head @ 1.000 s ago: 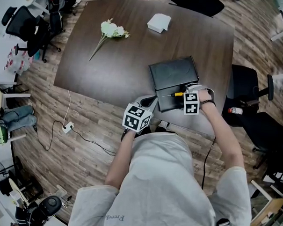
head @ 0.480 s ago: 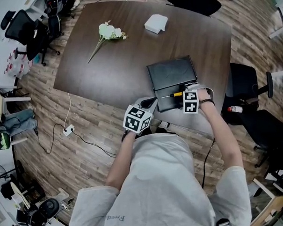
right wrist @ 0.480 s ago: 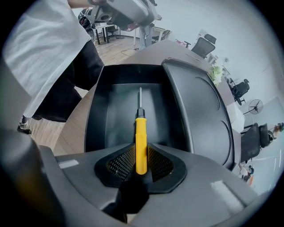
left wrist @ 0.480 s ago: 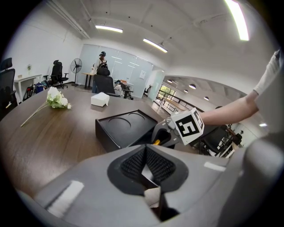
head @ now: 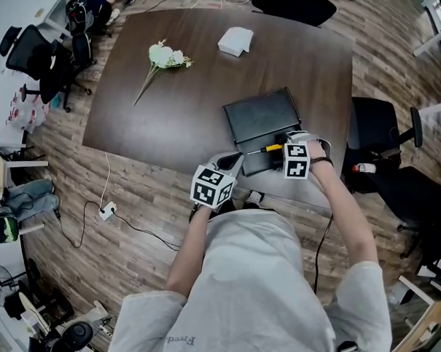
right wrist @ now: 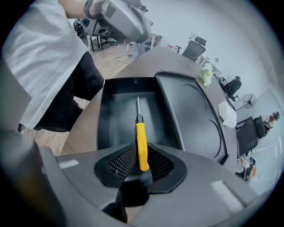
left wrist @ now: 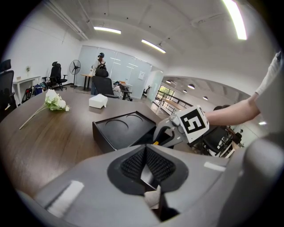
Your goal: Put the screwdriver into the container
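Open-plan office with plank floor and swivel chairs. In the middle, a dark wooden bench (head: 172,111) carrying a spray of white flowers (head: 166,57), a white box (head: 236,41) and, near the person's edge, the black container (head: 261,121).

In the right tool (right wrist: 141,163), closed tight on the yellow handle, the screwdriver (right wrist: 141,142), with its metal shaft pointing forward over the container's open near compartment (right wrist: 120,111). Not yet let go. Seemingly held above the compartment floor rather than resting on it, though hard to tell for sure. On the left tool (left wrist: 148,165), pads pressed together with nothing gripped. Held off the bench edge, near the container but apart from it.

By the look of things, picking up and carrying over already done. Still to do: lowering into the compartment, opening the jaws, drawing back. Probably close to the end.

Against the head view of a second and half a second before, hardly any change. Same grip, same place over the compartment, left tool at the same spot. Only a slight drift of the whole scene in the frame, more likely from the head than from anything on the bench.
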The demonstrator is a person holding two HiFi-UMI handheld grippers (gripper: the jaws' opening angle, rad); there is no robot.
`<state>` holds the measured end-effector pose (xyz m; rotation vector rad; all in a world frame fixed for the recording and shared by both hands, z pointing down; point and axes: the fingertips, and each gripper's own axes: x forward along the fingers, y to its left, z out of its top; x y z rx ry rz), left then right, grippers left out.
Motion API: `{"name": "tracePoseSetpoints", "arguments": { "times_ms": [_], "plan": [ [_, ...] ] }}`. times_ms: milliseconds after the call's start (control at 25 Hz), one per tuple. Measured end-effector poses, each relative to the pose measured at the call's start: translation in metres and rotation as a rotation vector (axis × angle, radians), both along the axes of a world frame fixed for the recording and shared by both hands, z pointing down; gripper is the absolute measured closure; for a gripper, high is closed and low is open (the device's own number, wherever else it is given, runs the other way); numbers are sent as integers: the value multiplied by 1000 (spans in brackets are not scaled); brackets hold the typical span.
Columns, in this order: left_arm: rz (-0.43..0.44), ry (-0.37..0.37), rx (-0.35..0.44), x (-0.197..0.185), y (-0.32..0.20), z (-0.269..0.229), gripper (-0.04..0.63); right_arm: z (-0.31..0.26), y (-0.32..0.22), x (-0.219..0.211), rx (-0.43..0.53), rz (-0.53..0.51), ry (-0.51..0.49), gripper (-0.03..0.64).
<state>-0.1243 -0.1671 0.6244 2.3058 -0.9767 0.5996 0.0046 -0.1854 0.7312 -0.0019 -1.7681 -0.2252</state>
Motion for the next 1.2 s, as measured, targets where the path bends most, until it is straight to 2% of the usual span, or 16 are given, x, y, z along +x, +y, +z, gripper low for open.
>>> {"name": "tracePoseSetpoints", "arguments": {
  "times_ms": [360, 640, 920, 1200],
  "plan": [
    [25, 13, 8, 18, 6, 0, 541, -40, 6, -7, 21, 104, -138, 537],
    [13, 17, 9, 24, 9, -2, 541, -59, 15, -5, 23, 243, -253, 537],
    [0, 25, 16, 25, 10, -3, 541, -75, 19, -10, 25, 479, -432, 537],
    [-28, 36, 15, 24, 9, 1, 541, -105, 13, -9, -4, 809, -716, 537]
  ]
}}
